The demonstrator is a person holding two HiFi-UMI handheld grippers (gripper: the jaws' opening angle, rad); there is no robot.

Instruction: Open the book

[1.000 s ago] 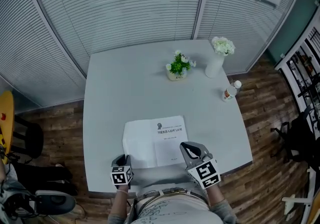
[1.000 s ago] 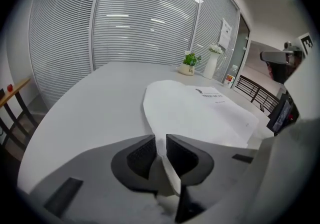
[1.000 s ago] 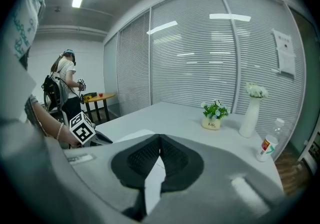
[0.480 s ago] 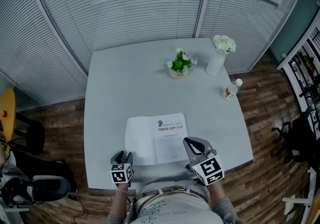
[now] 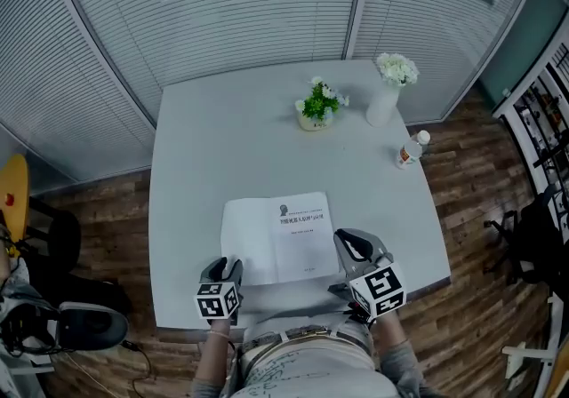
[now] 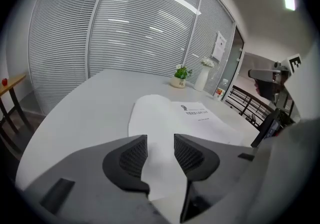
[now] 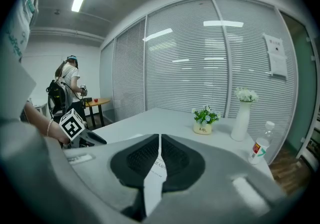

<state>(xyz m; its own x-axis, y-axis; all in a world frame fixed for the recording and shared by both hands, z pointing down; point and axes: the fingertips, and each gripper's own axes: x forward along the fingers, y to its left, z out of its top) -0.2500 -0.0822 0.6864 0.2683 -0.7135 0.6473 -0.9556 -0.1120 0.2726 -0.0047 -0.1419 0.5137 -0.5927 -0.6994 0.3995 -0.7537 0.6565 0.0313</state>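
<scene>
**Book lying open; left jaws released, right jaws holding the edge**

Nearest the person, the left gripper (image 5: 231, 265) hangs at the 7 o'clock corner of the book (image 5: 277, 238). Its jaws have just been opening and now stand apart. The blank left-hand leaf shows in the gap, but neither pad presses on it. This reads as a release once the leaf had been laid flat.

The right gripper (image 5: 348, 242) sits at the book's 5 o'clock corner. Its jaws are closed on a thin white printed sheet, judged to be the book's right-hand edge, probably pinched to steady the book.

The book lies flat and spread on the counter (image 5: 222, 147), near its front edge at 12 o'clock from the person. Its blank leaf is to the left and its printed page to the right. The opening appears done.

Farther back, well clear of the work, stand a potted plant (image 5: 317, 108) at 12 o'clock, a vase (image 5: 384, 103) of white flowers at 1 o'clock and a bottle (image 5: 409, 149) at 2 o'clock.
</scene>
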